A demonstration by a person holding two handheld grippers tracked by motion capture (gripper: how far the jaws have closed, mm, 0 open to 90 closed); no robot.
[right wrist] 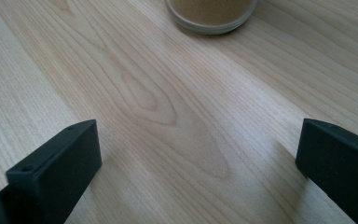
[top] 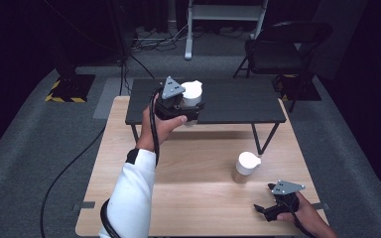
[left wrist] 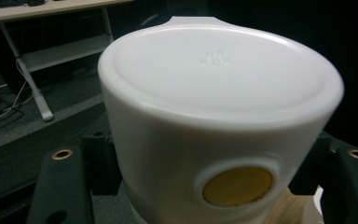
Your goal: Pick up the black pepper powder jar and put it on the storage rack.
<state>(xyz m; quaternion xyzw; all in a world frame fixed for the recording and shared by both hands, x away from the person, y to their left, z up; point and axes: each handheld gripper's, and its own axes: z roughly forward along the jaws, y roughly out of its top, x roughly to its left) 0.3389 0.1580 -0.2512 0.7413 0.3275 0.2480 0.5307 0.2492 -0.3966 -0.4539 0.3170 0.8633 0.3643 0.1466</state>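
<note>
1. Presently, the left gripper (top: pixel 191 113) clamps a white-lidded jar (top: pixel 192 94), held in the air above the black shelf (top: pixel 228 101).
2. Right gripper (top: pixel 263 210): jaws wide apart, holding nothing, low over the wooden table (top: pixel 198 188).
3. A second jar (top: pixel 245 167) stands on the table, near the right gripper.

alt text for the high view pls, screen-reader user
The left gripper holds a white-lidded jar raised above a low black shelf at the far side of a light wooden table. A second white-lidded jar stands on the table toward the right, and the right gripper rests near the front right corner with its fingers apart, holding nothing.
</note>
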